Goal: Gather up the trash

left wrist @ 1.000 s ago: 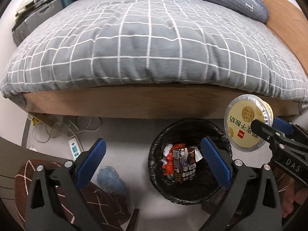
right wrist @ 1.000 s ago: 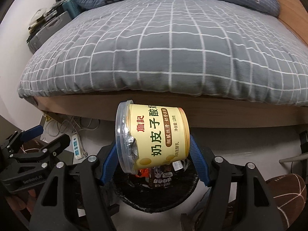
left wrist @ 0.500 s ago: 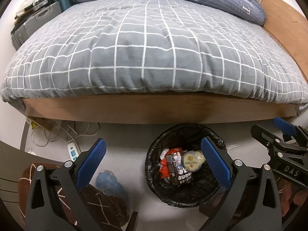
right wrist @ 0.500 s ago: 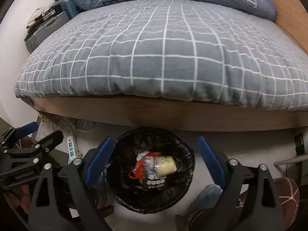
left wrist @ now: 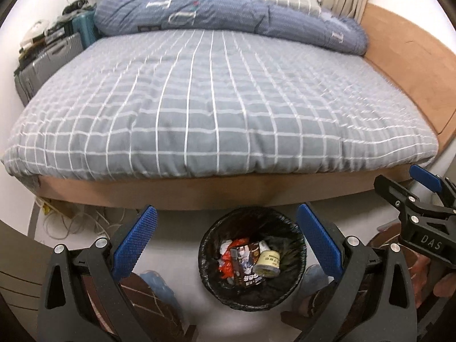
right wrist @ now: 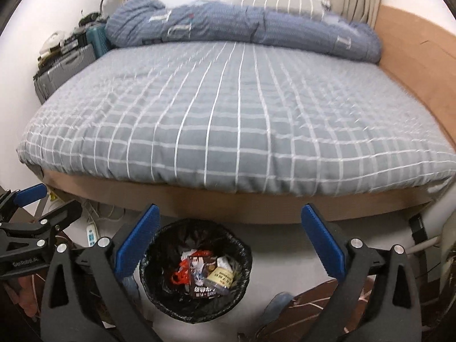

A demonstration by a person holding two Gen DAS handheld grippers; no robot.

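A round bin with a black liner (left wrist: 296, 245) (right wrist: 155, 245) stands on the floor by the bed's foot. In it lie a yellow yoghurt tub (left wrist: 268, 262) (right wrist: 221, 276), a dark drink carton (left wrist: 245, 260) (right wrist: 203, 270) and red wrappers (left wrist: 226, 265). My left gripper (left wrist: 226, 239) is open and empty above the bin. My right gripper (right wrist: 229, 238) is open and empty above and right of the bin. Each gripper shows at the edge of the other's view.
A bed with a grey checked duvet (left wrist: 222, 102) and a blue quilt (left wrist: 228, 14) fills the view ahead. Cables and a power strip (right wrist: 91, 232) lie under its left corner. Suitcases (left wrist: 48, 62) stand at the left wall. Slippers (left wrist: 158, 282) lie on the floor.
My right gripper opened and dropped the yoghurt tub into the bin. Both grippers have since risen and tilted up, so more of the bed shows.
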